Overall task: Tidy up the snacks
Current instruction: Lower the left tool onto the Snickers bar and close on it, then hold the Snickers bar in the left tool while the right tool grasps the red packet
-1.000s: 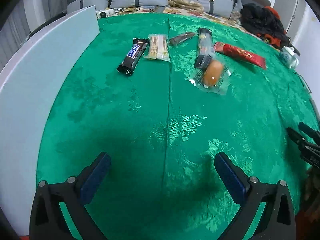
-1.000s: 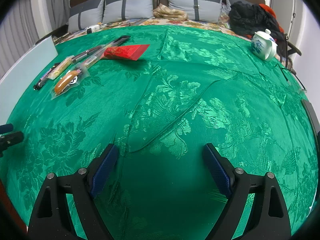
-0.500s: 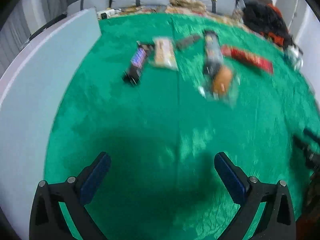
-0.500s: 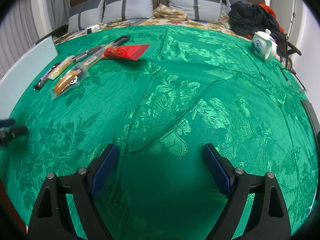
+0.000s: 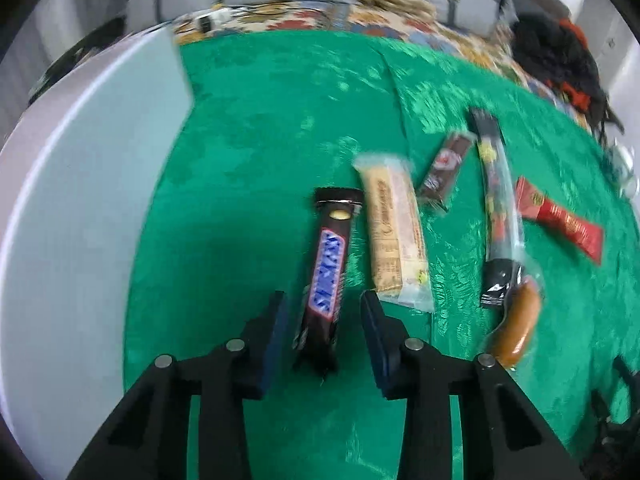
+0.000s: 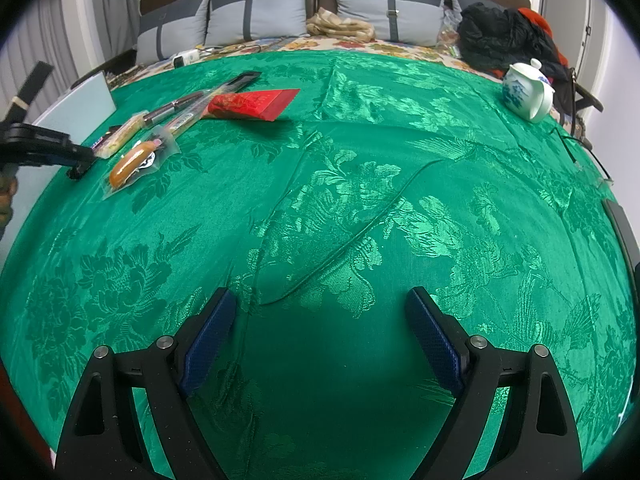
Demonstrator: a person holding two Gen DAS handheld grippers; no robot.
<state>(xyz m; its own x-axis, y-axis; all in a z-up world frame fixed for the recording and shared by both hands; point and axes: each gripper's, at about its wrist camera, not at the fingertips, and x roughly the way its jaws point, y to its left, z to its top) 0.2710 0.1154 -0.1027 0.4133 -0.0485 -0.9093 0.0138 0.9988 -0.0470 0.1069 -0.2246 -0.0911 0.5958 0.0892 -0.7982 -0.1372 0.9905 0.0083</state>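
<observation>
A dark Snickers bar (image 5: pixel 326 280) lies lengthwise on the green cloth (image 5: pixel 240 200). My left gripper (image 5: pixel 323 298) straddles its near end and its jaws are closing, with a thin gap still showing on each side of the wrapper. To the bar's right lie a pale wafer bar (image 5: pixel 394 236), a small brown bar (image 5: pixel 444 168), a long black packet (image 5: pixel 496 200), a red packet (image 5: pixel 560 220) and a wrapped sausage (image 5: pixel 518 328). My right gripper (image 6: pixel 320 295) hangs open over bare cloth, holding nothing. The sausage (image 6: pixel 130 162) and red packet (image 6: pixel 252 104) lie far to its left.
A pale flat board (image 5: pixel 80 200) borders the cloth on the left, close to the Snickers bar. A white-and-blue teapot (image 6: pixel 526 94) stands at the far right. Grey cushions (image 6: pixel 256 16) and dark clothing (image 6: pixel 500 36) lie beyond the cloth.
My left gripper has moved forward over the cloth to the Snickers bar, and its jaws have narrowed from wide open to either side of the bar. The right gripper has stayed still.
</observation>
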